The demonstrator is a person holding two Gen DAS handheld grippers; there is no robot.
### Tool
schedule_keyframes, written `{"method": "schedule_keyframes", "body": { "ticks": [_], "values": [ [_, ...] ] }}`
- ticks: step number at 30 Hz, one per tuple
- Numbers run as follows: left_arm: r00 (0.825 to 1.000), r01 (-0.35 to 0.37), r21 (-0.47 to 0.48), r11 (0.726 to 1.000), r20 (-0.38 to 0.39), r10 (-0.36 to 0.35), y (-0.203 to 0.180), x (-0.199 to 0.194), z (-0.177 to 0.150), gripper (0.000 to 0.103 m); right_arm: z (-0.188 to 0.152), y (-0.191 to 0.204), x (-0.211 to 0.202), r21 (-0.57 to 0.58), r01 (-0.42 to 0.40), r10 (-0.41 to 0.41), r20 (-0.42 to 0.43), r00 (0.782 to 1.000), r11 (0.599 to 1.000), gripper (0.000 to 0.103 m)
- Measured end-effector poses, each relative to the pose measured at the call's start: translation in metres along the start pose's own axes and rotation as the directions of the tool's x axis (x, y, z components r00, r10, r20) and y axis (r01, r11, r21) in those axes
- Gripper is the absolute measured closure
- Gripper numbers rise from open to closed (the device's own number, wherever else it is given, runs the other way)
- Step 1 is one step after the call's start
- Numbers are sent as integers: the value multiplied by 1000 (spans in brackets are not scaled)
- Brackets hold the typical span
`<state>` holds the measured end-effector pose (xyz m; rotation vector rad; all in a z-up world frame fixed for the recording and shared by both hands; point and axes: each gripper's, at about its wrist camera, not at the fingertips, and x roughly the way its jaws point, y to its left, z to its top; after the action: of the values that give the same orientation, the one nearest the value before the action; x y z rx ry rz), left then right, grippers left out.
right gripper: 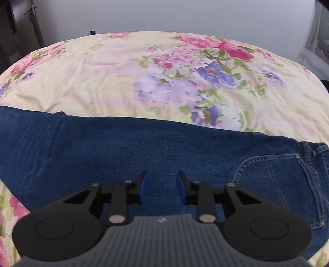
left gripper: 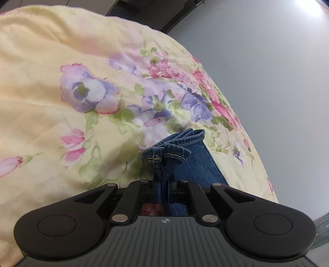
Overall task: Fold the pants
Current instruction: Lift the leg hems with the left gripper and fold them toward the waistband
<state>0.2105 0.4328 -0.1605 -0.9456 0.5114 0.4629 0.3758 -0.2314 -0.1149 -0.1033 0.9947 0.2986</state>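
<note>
Blue denim pants lie stretched across the flowered bedspread, with a back pocket at the right. My right gripper hovers over the middle of the denim, its blue pads apart and nothing pinched between them. In the left wrist view the bunched leg hem of the pants sticks out from between the fingers of my left gripper, which is shut on that cloth. The rest of that leg runs under the gripper and is hidden.
The yellow bedspread with pink and purple flowers fills the far side of the bed. Its edge drops off at the right against a pale grey wall. A dark door with a handle stands at the back left.
</note>
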Motion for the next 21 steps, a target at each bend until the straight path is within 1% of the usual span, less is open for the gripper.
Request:
{"method": "schedule_keyframes", "body": {
  "ticks": [1, 2, 3, 5, 7, 8, 10, 12, 13, 17, 19, 21],
  "values": [
    [1000, -9, 34, 999, 9, 9, -7, -3, 1, 98, 5, 13, 6, -19, -21, 21, -2, 1000, 1000, 80],
    [1000, -14, 62, 998, 20, 12, -14, -8, 1, 98, 10, 25, 12, -42, -42, 42, -1, 999, 998, 84],
    [999, -7, 90, 996, 37, 4, -22, -12, 3, 98, 16, 39, 19, -67, -67, 67, 3, 998, 996, 88],
    [998, 8, 126, 992, 64, -16, -33, -23, 4, 98, 28, 65, 35, -100, -97, 99, 17, 995, 990, 91],
    [996, 21, 150, 988, 77, -33, -44, -30, 7, 98, 41, 88, 53, -109, -133, 135, 18, 991, 985, 95],
    [996, 20, 167, 986, 81, -34, -50, -33, 9, 98, 47, 98, 62, -104, -150, 153, 17, 988, 983, 99],
    [995, 23, 192, 981, 86, -40, -60, -36, 11, 98, 56, 115, 79, -93, -174, 176, 16, 984, 980, 100],
    [995, 36, 211, 977, 86, -55, -67, -38, 13, 98, 63, 130, 95, -98, -171, 173, 14, 985, 980, 101],
    [995, 42, 218, 975, 84, -61, -70, -39, 14, 98, 65, 136, 103, -99, -153, 154, 7, 988, 983, 102],
    [994, 58, 248, 967, 75, -78, -79, -42, 19, 98, 75, 139, 127, -59, -124, 124, -5, 992, 990, 103],
    [995, 54, 259, 964, 68, -74, -83, -42, 21, 98, 77, 138, 131, -40, -119, 118, -12, 993, 992, 103],
    [996, 44, 269, 962, 62, -63, -88, -42, 21, 98, 77, 138, 126, -50, -114, 113, -13, 993, 992, 103]
  ]
}}
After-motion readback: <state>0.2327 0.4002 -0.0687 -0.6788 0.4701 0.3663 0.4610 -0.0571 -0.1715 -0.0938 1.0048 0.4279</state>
